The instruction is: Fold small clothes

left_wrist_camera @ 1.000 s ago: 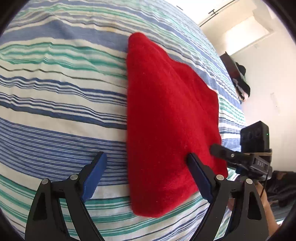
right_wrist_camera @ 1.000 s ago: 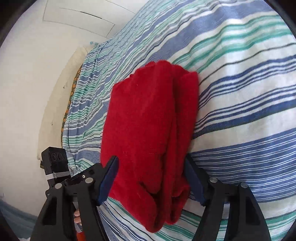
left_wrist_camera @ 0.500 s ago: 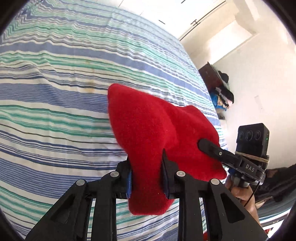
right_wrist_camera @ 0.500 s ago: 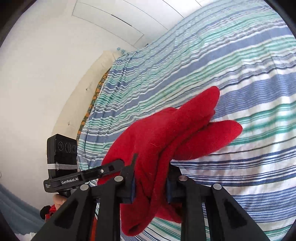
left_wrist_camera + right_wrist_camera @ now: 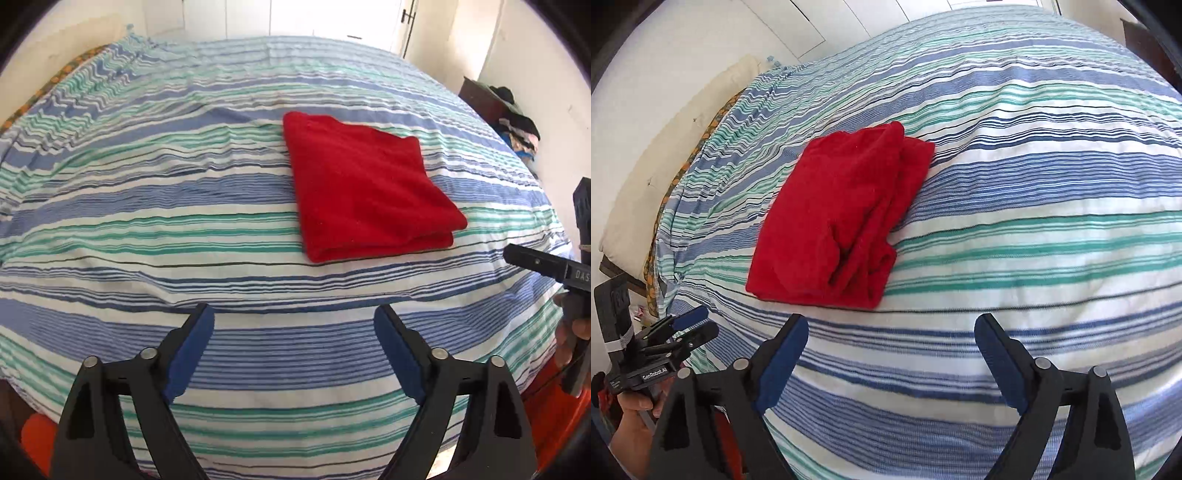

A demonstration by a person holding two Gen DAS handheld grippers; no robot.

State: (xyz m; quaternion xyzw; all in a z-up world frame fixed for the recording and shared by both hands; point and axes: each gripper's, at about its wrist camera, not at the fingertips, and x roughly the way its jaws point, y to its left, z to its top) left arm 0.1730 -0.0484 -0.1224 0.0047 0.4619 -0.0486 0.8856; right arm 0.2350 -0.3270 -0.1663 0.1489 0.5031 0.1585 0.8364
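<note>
A red cloth lies folded in a thick rectangle on the striped bed cover, its layered edge toward me. In the right wrist view the same red cloth shows loose folds at its near end. My left gripper hovers short of the cloth, jaws opening, nothing between them. My right gripper also hangs back from the cloth, jaws opening and empty. Each gripper shows at the edge of the other's view, held in a hand.
A cream pillow lies along the bed's far left side. A dark piece of furniture with a heap of clothes stands by the wall at right. Something orange sits below the bed's near edge.
Both grippers closed on the cloth's near edge and lifted it. Now they have let go and pulled back, open. The cloth lies folded farther away on the bed.
</note>
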